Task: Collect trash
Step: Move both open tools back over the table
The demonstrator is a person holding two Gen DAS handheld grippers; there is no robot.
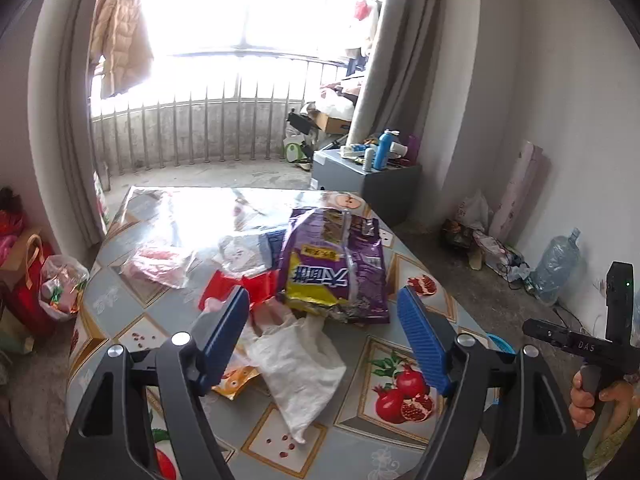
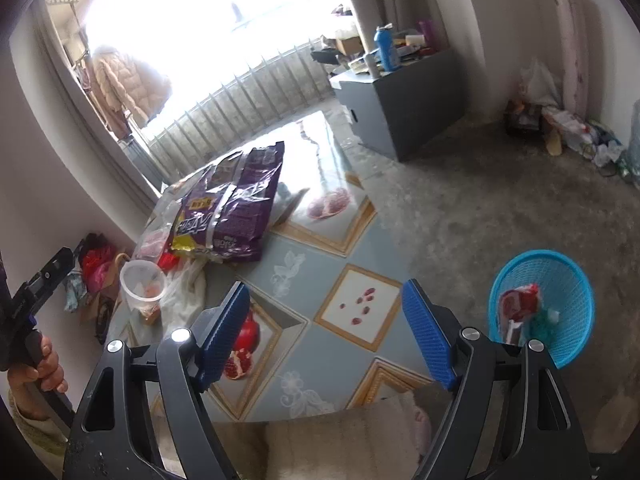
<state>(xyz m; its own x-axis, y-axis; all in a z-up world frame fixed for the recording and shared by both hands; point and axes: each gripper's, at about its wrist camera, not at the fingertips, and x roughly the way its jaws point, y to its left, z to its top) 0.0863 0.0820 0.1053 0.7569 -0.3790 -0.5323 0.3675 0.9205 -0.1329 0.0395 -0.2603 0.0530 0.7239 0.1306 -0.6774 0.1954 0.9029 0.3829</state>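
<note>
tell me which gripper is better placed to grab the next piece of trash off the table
Left. The left gripper is open and faces the white plastic bag and purple snack bag. The right gripper, also open, faces bare table near the blue basket.

Our left hand-held gripper (image 1: pixel 322 344): matte black linkage arms with triangular cut-outs, round silver screws at the pivots, two blue ribbed pads (image 1: pixel 422 342) on the fingers. Right hand-held gripper (image 2: pixel 324 344) is the same build: black arms, silver pivot screws, blue pads (image 2: pixel 428 340) with fine cross-hatch texture, some dust specks on the lower left arm. In the left wrist view the right unit's black handle carries grey "DAS" lettering and a small green LED on an upright black block. Our right hand (image 1: pixel 600 396) and left hand (image 2: pixel 44 368) show bare skin, fingers wrapped on black grips. Cuffs are a pale yellow-green knit.
</note>
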